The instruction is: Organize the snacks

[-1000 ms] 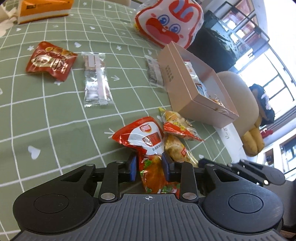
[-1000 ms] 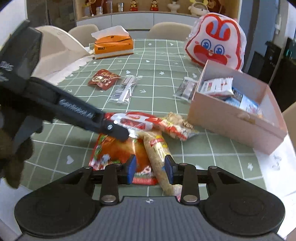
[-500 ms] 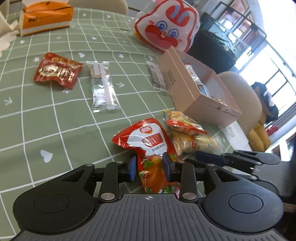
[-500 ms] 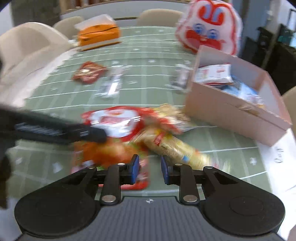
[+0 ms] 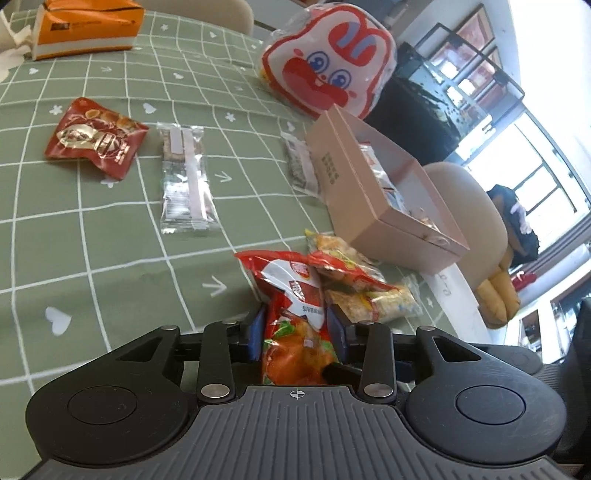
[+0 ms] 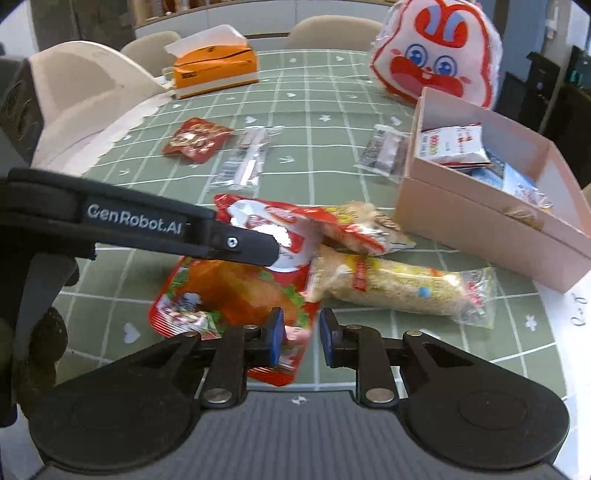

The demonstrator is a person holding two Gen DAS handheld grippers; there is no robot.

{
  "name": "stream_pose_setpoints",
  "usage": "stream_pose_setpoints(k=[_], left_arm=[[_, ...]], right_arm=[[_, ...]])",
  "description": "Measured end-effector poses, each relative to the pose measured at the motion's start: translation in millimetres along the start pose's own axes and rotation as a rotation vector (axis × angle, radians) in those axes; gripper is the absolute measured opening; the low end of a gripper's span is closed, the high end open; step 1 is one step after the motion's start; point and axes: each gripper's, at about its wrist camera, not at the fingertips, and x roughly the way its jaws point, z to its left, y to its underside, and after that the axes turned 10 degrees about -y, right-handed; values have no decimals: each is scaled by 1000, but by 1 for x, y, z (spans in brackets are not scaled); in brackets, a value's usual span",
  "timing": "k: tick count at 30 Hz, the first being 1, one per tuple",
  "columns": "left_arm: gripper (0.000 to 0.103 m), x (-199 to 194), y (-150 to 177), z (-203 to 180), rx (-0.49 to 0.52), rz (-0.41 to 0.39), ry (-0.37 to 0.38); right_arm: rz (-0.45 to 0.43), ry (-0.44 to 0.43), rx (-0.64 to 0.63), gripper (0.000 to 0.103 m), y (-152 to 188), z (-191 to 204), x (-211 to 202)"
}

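Lying between opening left gripper [image 5: 295, 326] fingers [image 5: 255, 329]: red snack bag [image 5: 295, 325].

1. This is a home dining room: a round table under a green tablecloth with a white grid and small hearts [image 6: 332, 122] fills the middle.
2. Cream padded dining chairs [image 6: 332, 27] stand around the far edge of the table.
3. An orange cardboard tissue box [image 6: 216, 70] sits on the cloth.
4. A white sideboard with small ornaments on it [image 6: 207, 20] lines the back wall.
5. Large windows with dark frames [image 5: 517, 147] let in daylight, and a dark metal shelf rack [image 5: 461, 74] stands near them.
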Motion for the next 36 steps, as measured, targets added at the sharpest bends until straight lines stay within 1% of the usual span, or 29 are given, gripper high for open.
stream_pose_setpoints(k=[2,5,6,9,10,11,12,13,15,17,19,20,22,25,26,28,29,30,31,32,34,36], left_arm=[[40,-13,2,-5,28,-9,2],[41,-23,3,-10,41,-29,53],[45,-19,3,-12,42,-32,50],[57,1,2,-12,40,-7,-9],[57,7,3,-10,36,3,-15],[56,10,4,-7,34,4,-13],[52,9,4,-6,35,-8,-10],[45,9,4,-5,36,-6,-17],[39,9,3,-3,39,-5,-30],[37,9,4,2,27,7,-5],[36,7,6,3,24,11,2],[36,5,8,3,25,13,3],[35,2,10,3,18,23,12],[31,-3,15,2,-1,53,58],[31,-6,16,3,-12,50,70],[29,-9,18,8,-48,47,102],[30,-7,19,10,-75,53,112],[36,-3,18,12,-93,67,113],[44,0,18,12,-101,78,114],[49,3,18,10,-105,88,119],[61,6,18,2,-91,79,132],[67,7,18,-9,-52,76,121]], right_arm=[[2,-22,-5,23,2,3,-1],[-5,-36,-8,23,6,5,-3],[-9,-37,-9,23,6,5,-3],[-9,-39,-12,23,7,5,-4],[-11,-38,-15,23,8,5,-4],[-13,-37,-18,23,9,5,-4],[-17,-36,-20,23,9,5,-4],[-20,-35,-22,23,10,5,-5],[-21,-32,-20,23,12,6,-6],[-11,-34,-16,23,12,6,-8],[-39,-30,5,23,13,3,-16],[-63,-15,23,23,13,-1,-20],[-81,20,57,23,11,-9,-21],[-54,29,119,23,10,-21,-11],[-67,26,129,23,11,-22,-11],[-69,26,112,23,12,-20,-10],[-73,27,102,23,14,-19,-10],[-78,25,97,23,15,-19,-11],[-84,20,96,23,17,-19,-12],[-88,13,98,23,17,-20,-11],[-98,-5,111,23,20,-23,-13],[-106,-18,115,23,23,-24,-15]])
